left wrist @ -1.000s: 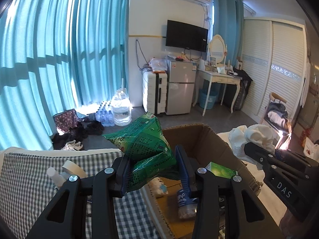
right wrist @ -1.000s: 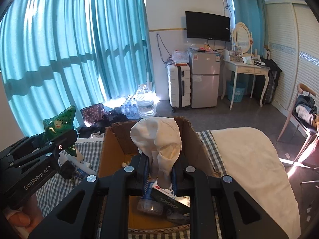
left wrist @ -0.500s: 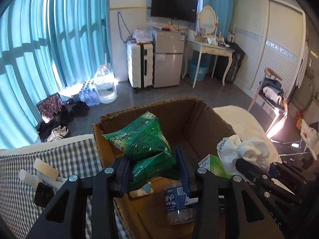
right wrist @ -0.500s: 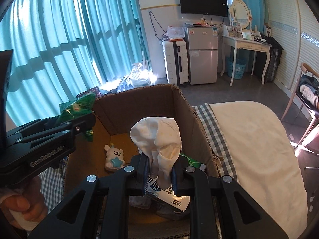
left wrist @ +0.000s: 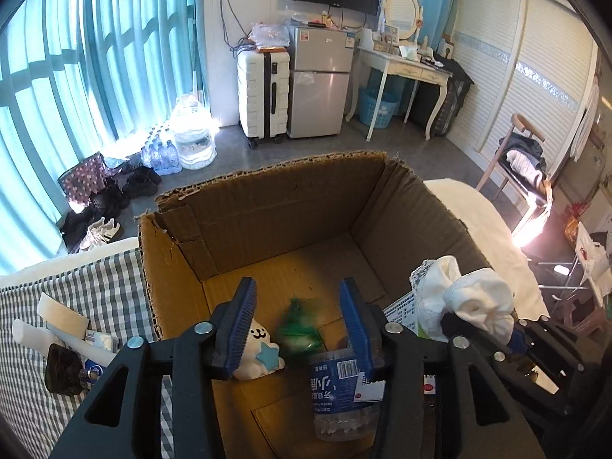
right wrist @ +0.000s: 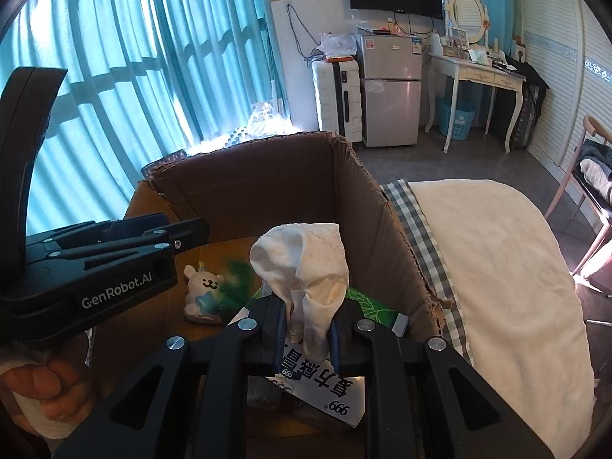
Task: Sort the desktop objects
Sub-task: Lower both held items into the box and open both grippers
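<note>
An open cardboard box stands on the checked cloth. My left gripper is open over the box. A green snack bag shows blurred below it, inside the box beside a white bear toy. A plastic bottle, a green packet and a medicine box lie in the box too. My right gripper is shut on a white cloth, held over the box's right side.
On the checked tablecloth left of the box lie a tape roll, a tube and a dark small object. A cream blanket lies right of the box.
My left gripper has opened and let go of the green snack bag, which has dropped into the box. Both grippers have moved lower over the box. The right still holds the cloth.
</note>
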`<act>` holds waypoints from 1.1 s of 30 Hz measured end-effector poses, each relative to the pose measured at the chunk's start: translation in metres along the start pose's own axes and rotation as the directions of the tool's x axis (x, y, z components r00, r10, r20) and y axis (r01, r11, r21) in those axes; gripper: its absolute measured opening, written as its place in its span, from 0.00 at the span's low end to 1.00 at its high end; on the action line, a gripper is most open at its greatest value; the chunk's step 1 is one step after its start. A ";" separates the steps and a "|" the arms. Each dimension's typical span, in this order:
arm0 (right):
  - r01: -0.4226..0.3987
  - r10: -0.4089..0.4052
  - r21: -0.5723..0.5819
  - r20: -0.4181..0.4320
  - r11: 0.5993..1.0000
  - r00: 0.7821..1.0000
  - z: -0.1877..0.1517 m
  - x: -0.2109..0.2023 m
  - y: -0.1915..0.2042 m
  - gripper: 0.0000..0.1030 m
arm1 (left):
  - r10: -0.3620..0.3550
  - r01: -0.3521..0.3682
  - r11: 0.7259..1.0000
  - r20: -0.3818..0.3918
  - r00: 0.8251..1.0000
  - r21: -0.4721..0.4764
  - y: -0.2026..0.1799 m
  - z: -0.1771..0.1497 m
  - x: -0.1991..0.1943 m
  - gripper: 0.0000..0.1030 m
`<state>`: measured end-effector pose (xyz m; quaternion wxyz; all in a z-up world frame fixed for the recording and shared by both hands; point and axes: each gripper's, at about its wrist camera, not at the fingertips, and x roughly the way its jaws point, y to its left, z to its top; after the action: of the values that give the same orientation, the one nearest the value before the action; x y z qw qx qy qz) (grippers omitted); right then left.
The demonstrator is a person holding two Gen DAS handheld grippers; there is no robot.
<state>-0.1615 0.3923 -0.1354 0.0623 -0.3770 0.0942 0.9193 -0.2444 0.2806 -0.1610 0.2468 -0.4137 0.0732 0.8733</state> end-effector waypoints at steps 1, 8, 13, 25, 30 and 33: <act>0.000 0.000 -0.004 0.004 1.000 1.000 0.000 -0.001 0.001 0.21 | -0.002 0.002 1.000 0.006 1.000 -0.006 0.001 0.001 -0.003 0.51; -0.032 0.035 -0.034 0.072 0.999 0.997 0.005 -0.020 0.013 0.31 | 0.006 -0.005 1.000 0.071 0.997 -0.022 0.012 0.006 -0.040 0.55; -0.042 0.052 -0.081 0.133 0.996 0.990 0.011 -0.039 0.030 0.49 | 0.018 -0.014 0.999 0.123 0.992 -0.036 0.024 0.007 -0.073 0.60; -0.033 0.059 -0.116 0.228 0.993 0.972 0.022 -0.067 0.052 0.83 | 0.071 -0.062 0.997 0.218 0.973 -0.050 0.052 0.007 -0.140 0.64; -0.048 0.079 -0.122 0.260 0.991 0.962 0.025 -0.083 0.062 0.84 | 0.114 -0.098 0.993 0.257 0.960 -0.073 0.066 -0.003 -0.166 0.69; -0.061 0.094 -0.124 0.278 0.990 0.956 0.027 -0.092 0.068 0.84 | 0.137 -0.118 0.989 0.272 0.952 -0.084 0.074 -0.009 -0.181 0.73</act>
<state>-0.1270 0.3284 -0.0429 0.0172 -0.2405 0.0463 0.9694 -0.1780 0.1465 -0.0350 0.1837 -0.2896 0.0352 0.9387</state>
